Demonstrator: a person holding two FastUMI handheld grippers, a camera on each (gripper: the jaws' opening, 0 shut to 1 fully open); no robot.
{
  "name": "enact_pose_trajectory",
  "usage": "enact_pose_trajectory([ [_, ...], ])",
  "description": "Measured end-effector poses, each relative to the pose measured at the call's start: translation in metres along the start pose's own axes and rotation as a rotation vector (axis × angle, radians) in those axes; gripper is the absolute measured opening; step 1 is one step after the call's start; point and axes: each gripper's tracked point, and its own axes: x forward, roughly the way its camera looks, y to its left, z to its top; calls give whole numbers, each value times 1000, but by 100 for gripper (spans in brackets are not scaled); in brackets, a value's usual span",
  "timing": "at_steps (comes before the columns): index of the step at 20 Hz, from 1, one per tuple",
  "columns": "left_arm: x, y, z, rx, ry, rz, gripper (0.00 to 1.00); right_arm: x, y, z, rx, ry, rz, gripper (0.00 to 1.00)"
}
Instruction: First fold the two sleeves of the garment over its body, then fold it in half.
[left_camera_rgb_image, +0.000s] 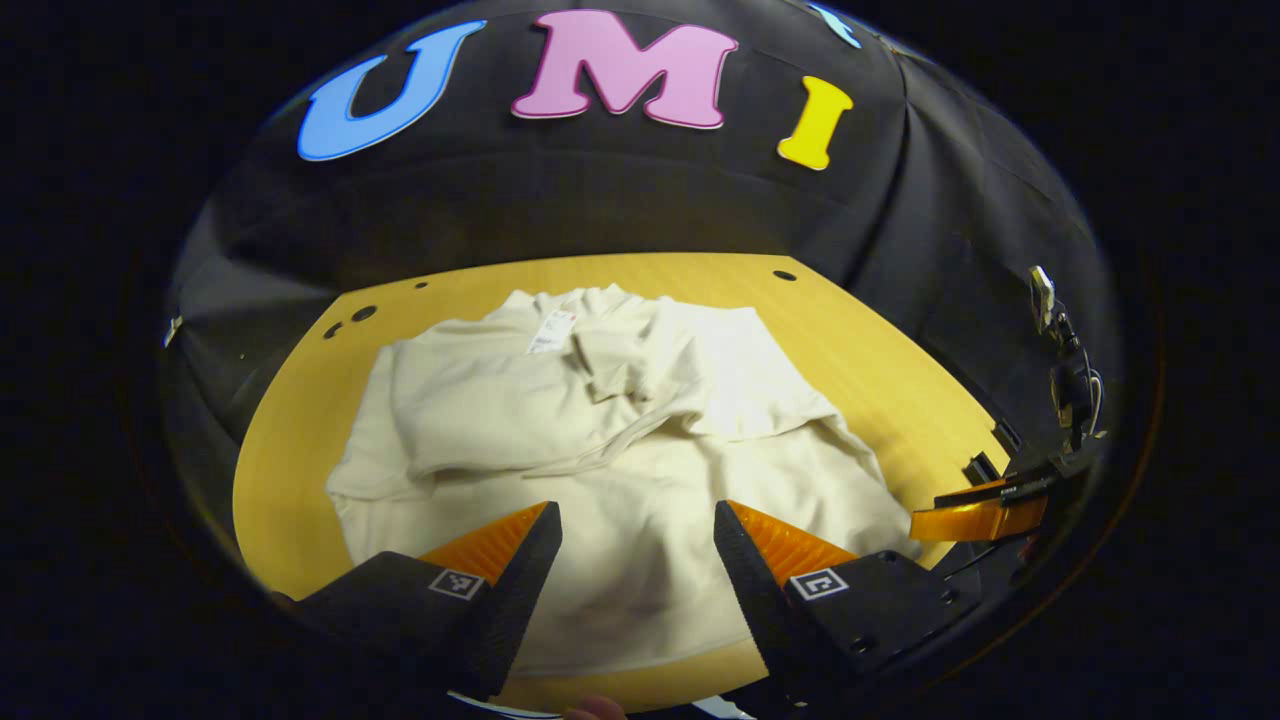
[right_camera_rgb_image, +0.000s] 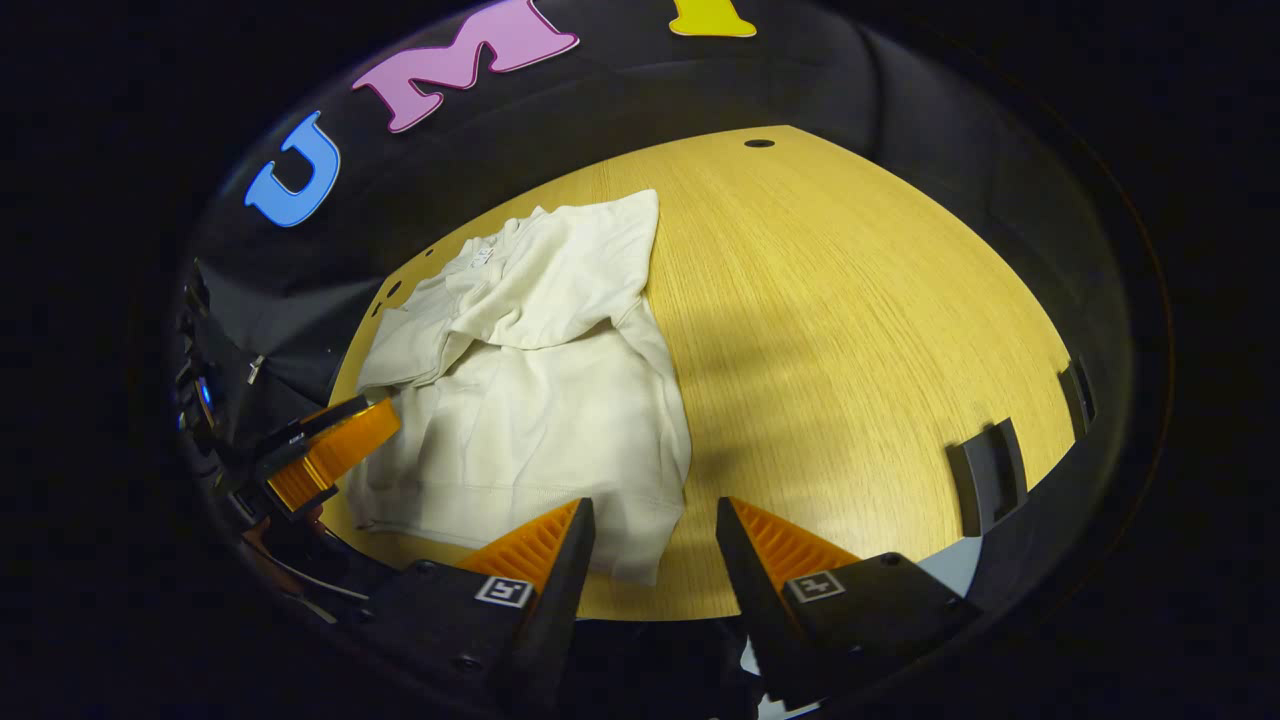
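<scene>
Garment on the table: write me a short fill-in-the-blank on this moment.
1. Both sleeves of the cream garment lie folded over its ____.
2. The garment rests on a ____ table.
3. The left hand-held gripper has its fingers ____, holding nothing.

Missing words: body; wooden; open

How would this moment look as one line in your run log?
stage: sleeves folded | garment: flat on table | left gripper: open | right gripper: open
</scene>
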Motion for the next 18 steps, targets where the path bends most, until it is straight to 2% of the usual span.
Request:
enact_pose_trajectory([
  [1, -7, 13, -11, -13, 16, 24, 95, 1, 2, -3, -2, 4, -4, 81],
  [4, -28, 53, -38, -60, 55, 97, 93, 3, 9, -10, -32, 15, -7, 83],
  [8, -45, 97, -66, -109, 97, 181, 95, 7, 16, -15, -51, 23, -28, 92],
  [14, -45, 126, -91, -209, 143, 231, 95, 18, 14, -17, -70, 39, -69, 92],
  [18, -43, 130, -104, -233, 176, 237, 95, 25, 19, -17, -83, 47, -66, 92],
])
